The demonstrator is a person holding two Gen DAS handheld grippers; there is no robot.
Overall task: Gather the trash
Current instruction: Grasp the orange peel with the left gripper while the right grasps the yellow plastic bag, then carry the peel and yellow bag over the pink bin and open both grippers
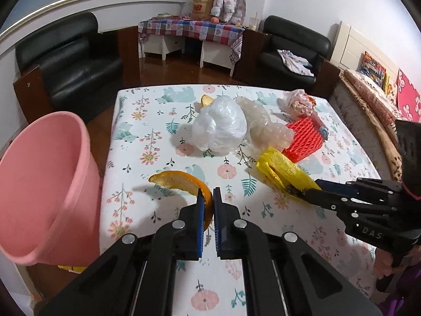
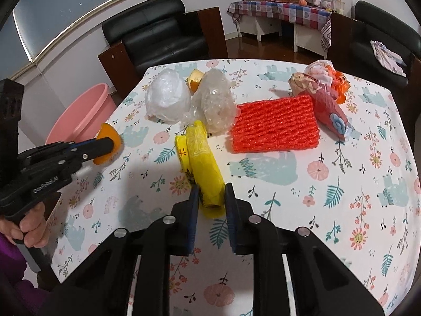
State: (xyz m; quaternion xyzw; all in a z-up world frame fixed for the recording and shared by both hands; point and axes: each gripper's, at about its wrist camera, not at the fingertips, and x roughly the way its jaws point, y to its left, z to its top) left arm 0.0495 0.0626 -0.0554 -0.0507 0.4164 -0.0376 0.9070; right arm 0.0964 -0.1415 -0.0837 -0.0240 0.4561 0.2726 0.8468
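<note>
My left gripper (image 1: pixel 208 193) is shut on a curved orange peel (image 1: pixel 179 181) and holds it above the table near its left edge; the peel also shows in the right wrist view (image 2: pixel 110 142). A pink bin (image 1: pixel 39 189) stands just left of the table. My right gripper (image 2: pixel 210 192) has its jaws around the near end of a yellow plastic bag (image 2: pixel 202 158), with the pads touching it. Further back lie a white plastic bag (image 1: pixel 221 126), clear bubble wrap (image 2: pixel 213 100), red foam netting (image 2: pixel 273 126), another orange peel (image 1: pixel 206 100) and crumpled red and pink wrappers (image 2: pixel 323 89).
The table wears a floral cloth (image 2: pixel 342 184). Black armchairs (image 1: pixel 76 60) stand behind it on the left and right. A side table with a checked cloth (image 1: pixel 189 29) stands at the far wall. A bed with bright pillows (image 1: pixel 381 89) is on the right.
</note>
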